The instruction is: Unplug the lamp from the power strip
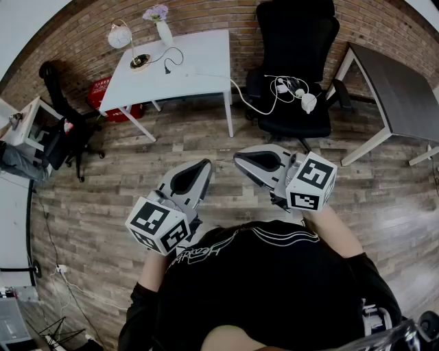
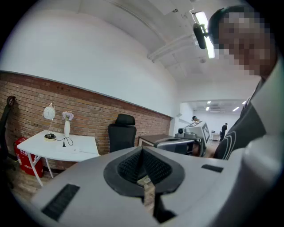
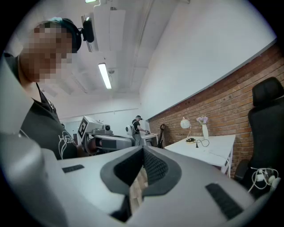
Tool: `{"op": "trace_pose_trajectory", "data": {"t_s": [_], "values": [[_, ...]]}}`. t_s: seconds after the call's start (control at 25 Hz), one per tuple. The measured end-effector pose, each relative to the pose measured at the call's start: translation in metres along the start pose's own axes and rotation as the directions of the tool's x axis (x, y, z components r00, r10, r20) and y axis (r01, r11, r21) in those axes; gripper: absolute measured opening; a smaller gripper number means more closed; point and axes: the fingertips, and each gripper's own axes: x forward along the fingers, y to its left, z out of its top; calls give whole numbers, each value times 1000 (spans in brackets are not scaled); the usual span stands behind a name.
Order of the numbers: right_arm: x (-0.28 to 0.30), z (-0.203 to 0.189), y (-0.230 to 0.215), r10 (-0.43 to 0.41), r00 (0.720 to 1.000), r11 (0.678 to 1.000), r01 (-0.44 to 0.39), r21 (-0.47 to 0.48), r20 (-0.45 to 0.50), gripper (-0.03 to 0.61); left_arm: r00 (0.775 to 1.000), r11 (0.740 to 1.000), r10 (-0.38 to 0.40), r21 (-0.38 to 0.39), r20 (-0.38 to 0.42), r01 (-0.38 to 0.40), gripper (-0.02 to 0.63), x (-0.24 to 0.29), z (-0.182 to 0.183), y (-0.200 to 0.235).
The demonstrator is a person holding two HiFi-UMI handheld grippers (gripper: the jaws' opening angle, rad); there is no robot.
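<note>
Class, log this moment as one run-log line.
left gripper shut, empty | right gripper shut, empty | lamp on white table, untouched

Walls: we see red brick (image 1: 206,14) under white plaster.
Floor: we stand on wood planks (image 1: 103,199).
Furniture: we face a white table (image 1: 199,62), black office chair (image 1: 295,41), dark table (image 1: 394,89).
Light: we see lit ceiling strips (image 3: 105,75).

The head camera looks steeply down from above the person. The left tongs (image 1: 201,170) and right tongs (image 1: 241,160) are close below it, over the wooden floor (image 1: 123,171). The white worktop (image 1: 199,62) and black office chair (image 1: 295,41) sit far off at its top edge. Each tongs camera rides behind its own jaws and faces roughly level across the room. All three views share the worktop, lamp (image 1: 120,35) and chair. Each tongs view also catches the other tongs.
</note>
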Motion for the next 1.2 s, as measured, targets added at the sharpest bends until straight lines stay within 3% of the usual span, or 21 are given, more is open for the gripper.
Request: {"op": "trace_pose_trajectory", "data": {"t_s": [0.36,0.68,1.2], "values": [[-7,-4,-8,-1,1000,1000,1,11,-5,-3,1000,1000,-5,1,-11,5,3,10,-2,-6],[8,-19,-32,-39,999,996,41,73,-27,-3,999,999,4,-34,-33,-5,4,18,-14,16],[70,-7,-102,-14,1000,997,12,71,20,-3,999,998,20,-58,-46,-23,3,53,-10,110]]}}
